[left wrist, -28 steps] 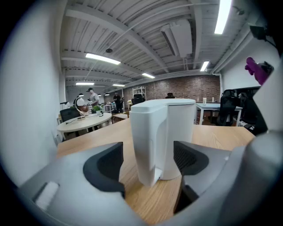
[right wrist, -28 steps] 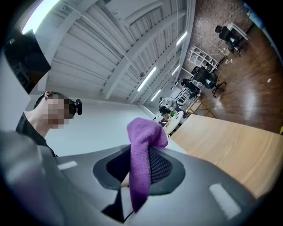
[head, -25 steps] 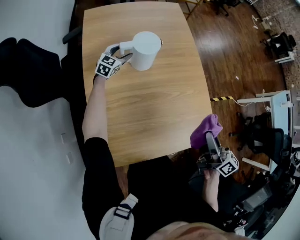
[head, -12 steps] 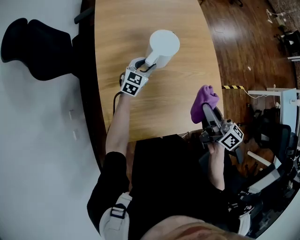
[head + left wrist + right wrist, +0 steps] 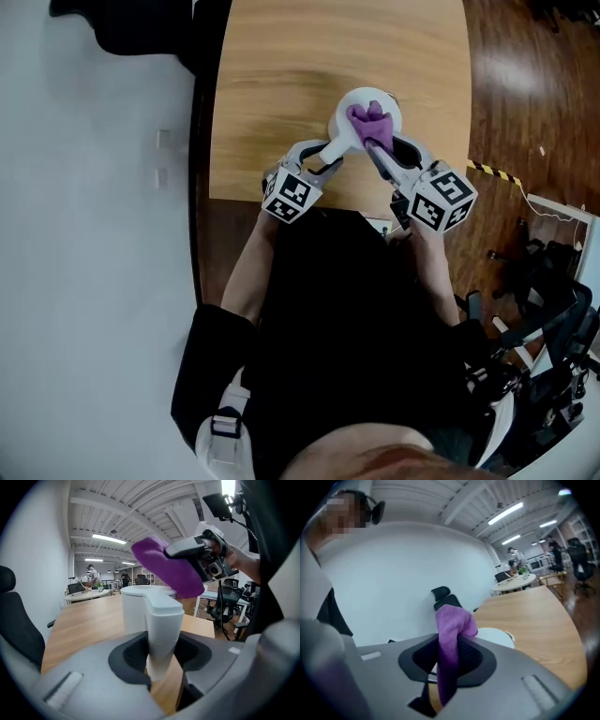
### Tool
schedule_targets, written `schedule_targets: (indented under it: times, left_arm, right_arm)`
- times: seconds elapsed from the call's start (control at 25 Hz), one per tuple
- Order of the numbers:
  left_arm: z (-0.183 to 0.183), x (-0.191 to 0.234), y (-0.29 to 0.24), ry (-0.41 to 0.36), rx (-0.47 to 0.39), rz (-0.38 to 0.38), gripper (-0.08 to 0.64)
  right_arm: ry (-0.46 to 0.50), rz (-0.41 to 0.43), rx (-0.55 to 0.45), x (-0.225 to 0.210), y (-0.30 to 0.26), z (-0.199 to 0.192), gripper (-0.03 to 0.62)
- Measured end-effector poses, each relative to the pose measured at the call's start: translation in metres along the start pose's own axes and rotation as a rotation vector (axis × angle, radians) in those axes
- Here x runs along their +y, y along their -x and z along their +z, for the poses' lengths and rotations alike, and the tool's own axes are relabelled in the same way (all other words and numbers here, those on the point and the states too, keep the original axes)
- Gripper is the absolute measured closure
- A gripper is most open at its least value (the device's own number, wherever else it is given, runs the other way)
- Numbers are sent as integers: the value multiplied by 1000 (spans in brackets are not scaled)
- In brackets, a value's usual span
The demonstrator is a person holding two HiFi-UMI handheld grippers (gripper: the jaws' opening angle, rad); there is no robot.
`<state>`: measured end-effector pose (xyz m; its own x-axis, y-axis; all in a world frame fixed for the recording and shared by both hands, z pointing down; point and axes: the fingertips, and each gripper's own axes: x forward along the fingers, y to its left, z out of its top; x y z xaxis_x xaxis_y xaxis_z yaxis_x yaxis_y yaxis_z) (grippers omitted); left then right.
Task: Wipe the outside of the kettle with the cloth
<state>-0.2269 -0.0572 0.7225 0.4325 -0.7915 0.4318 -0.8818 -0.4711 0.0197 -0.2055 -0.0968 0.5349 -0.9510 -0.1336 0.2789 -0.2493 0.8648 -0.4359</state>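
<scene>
- smooth white kettle [image 5: 349,111]: plain cylinder with a flat round lid, matte like plastic, upright on the table [image 5: 281,84], close to its near edge and right of the middle.
- handle [image 5: 164,625]: thick, square-edged white bar, reaching out from the lid and dropping down the kettle's near side.
- purple cloth [image 5: 369,125]: soft and fuzzy, bunched into a rounded wad with a loose tail; held right over the lid, contact with it not clear.
- table: pale wood with fine straight grain and a satin finish; dark glossy plank floor [image 5: 525,84] off to the right.
- black padded chair [image 5: 14,620] off the table's left edge.
- left gripper [image 5: 325,159]: grey moulded shell with dark ribbed pads; jaws just been closing, now clamped at a middling gap on either side of the handle; aimed away from the body and slightly down.
- right gripper [image 5: 380,155]: same grey shell; jaws pinched close together on the cloth, wad standing out past the tips, tail drooping below the pads.
- left marker cube [image 5: 293,195] and right marker cube [image 5: 441,197]: black-and-white squares, riding at the back of each gripper, just off the table's near edge.
- left forearm [image 5: 248,272] and right forearm [image 5: 441,272]: bare, angled inward from either side, meeting at the kettle in a narrow v above dark clothing.
</scene>
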Motion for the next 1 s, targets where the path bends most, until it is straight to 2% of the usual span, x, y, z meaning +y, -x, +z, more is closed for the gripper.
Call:
schedule_targets:
  times: [0.16, 0.24, 0.28, 0.44, 0.6, 0.72, 0.8, 0.84, 0.92, 1.0]
  left_arm:
    - [-11, -9, -1, 23, 2, 31, 290]
    - [-13, -7, -5, 36, 1, 43, 290]
    - [-13, -7, -7, 40, 2, 43, 290]
    - [-3, -4, -22, 31, 18, 8, 290]
    - [4, -7, -24, 18, 8, -29, 288]
    - [6, -18, -8, -2, -4, -49, 288]
    - [9, -16, -7, -12, -2, -59, 288]
    - [9, -16, -9, -15, 2, -64, 288]
    - [8, -19, -13, -16, 5, -67, 288]
    - [4, -22, -11, -17, -7, -62, 288]
  right_arm:
    - [351, 85, 271, 61, -56, -59, 508]
    - [484, 65, 400, 63, -75, -93, 508]
    - [512, 45, 430, 58, -78, -100, 509]
    - [425, -53, 409, 13, -68, -75, 511]
    - [330, -227, 355, -53, -38, -40, 510]
    - [309, -388, 310, -76, -2, -24, 511]
    - [322, -435, 271, -74, 8, -12, 511]
    - [343, -412, 248, -59, 5, -8, 511]
    - [404, -269, 212, -4, -16, -15, 511]
    - [508, -132, 244, 48, -45, -48, 511]
